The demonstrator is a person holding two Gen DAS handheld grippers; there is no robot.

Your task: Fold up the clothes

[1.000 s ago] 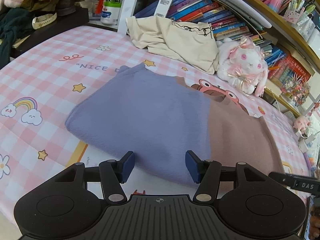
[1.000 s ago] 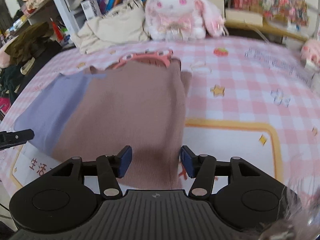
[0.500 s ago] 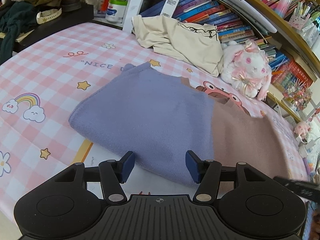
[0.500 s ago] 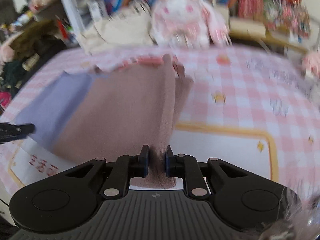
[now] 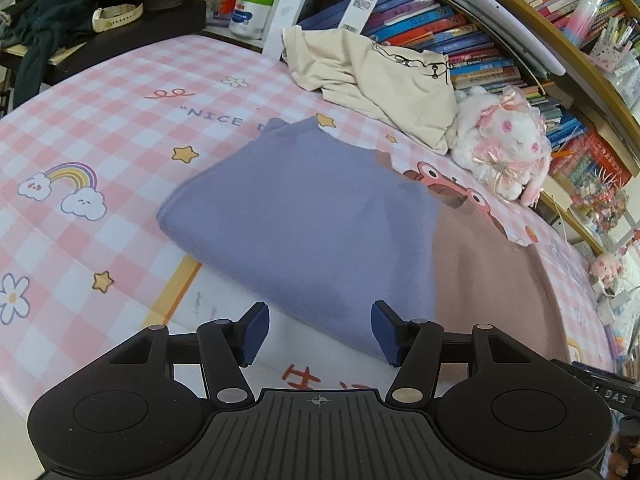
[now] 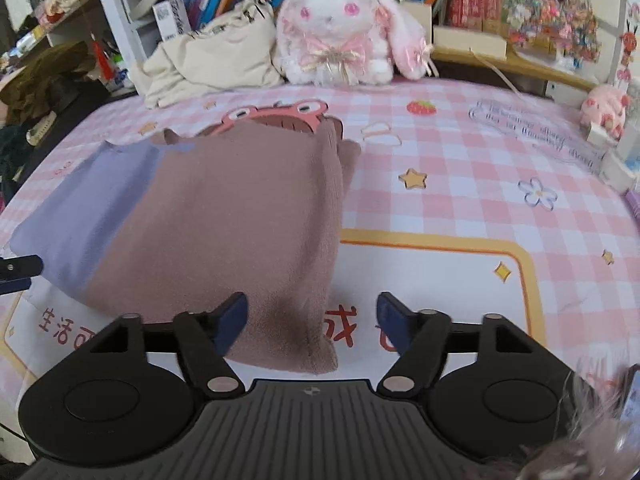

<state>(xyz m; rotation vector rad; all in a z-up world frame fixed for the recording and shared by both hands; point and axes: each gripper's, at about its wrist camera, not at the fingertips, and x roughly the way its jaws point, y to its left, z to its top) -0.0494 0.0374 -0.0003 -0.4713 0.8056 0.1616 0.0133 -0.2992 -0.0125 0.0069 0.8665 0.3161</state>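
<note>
The left tool (image 5: pixel 318 330) tilts downward, its blue pads apart. The right tool (image 6: pixel 312 320) has just been opening, jaws now wide, gripping nothing

The bed (image 5: pixel 120 128) is covered with a pink checked sheet printed with stars, flowers and a rainbow. A folded sweater (image 5: pixel 304 224), lilac at one end and dusty pink at the other, lies flat on it near the front edge. Toward the bookshelves a crumpled cream shirt (image 5: pixel 384 80) lies beside a white plush rabbit (image 6: pixel 340 28).
</note>
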